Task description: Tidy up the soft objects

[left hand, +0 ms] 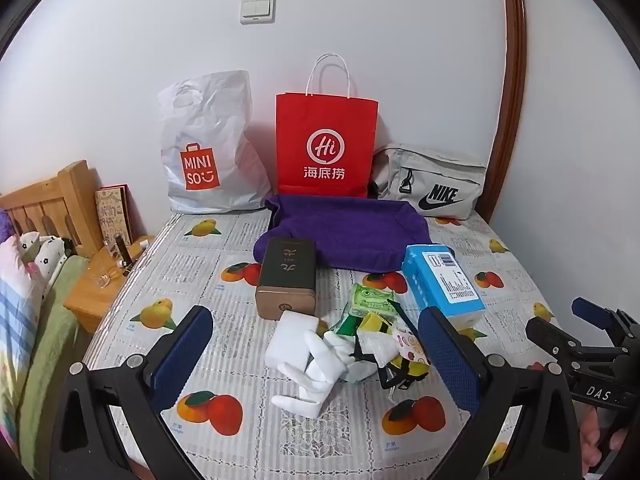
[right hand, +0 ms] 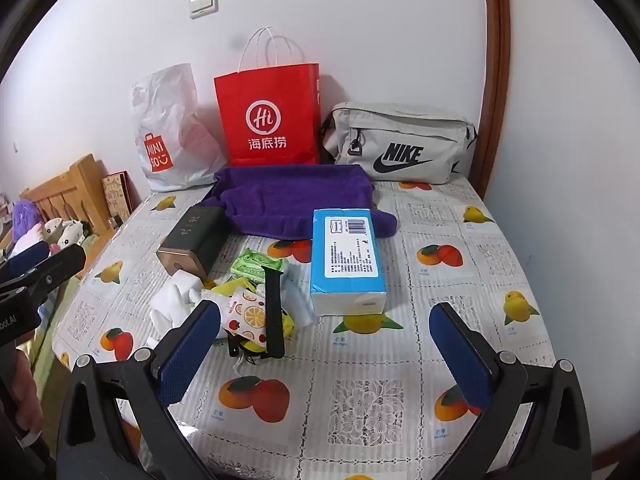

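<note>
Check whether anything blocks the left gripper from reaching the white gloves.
Nothing visible does. The left gripper is open and apart from everything, with the white gloves lying directly ahead between its fingers on the table. The white block touches the gloves on their left, and the small clutter pile crowds their right.

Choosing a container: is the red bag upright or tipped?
Upright. The red bag stands against the wall, handles up, behind the purple towel.
</note>
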Available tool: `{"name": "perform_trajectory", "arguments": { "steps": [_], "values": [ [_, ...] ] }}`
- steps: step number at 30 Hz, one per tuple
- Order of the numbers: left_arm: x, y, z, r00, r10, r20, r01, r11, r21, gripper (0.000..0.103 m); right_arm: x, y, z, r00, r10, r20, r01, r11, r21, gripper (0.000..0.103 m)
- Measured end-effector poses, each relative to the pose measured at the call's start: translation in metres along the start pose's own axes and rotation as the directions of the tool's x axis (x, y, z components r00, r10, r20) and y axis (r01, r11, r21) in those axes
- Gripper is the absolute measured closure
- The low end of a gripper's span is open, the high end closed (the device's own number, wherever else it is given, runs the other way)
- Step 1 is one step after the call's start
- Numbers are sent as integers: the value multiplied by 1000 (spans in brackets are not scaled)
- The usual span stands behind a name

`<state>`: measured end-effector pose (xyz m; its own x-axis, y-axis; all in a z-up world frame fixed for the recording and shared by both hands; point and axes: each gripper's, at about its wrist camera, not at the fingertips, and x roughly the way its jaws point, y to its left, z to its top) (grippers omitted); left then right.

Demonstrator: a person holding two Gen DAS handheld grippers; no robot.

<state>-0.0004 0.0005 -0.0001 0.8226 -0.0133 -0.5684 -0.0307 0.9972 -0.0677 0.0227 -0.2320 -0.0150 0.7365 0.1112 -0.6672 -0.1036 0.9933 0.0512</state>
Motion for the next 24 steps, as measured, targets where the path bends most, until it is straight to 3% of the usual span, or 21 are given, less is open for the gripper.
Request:
{"name": "perform_trajectory", "arguments": {
  "steps": [24],
  "values": [
    [-3,2,-4,1000,7,-10,-7,1000,17,0,-9,2,1,1000,2,10,-2,1000,-11,0]
  ]
}}
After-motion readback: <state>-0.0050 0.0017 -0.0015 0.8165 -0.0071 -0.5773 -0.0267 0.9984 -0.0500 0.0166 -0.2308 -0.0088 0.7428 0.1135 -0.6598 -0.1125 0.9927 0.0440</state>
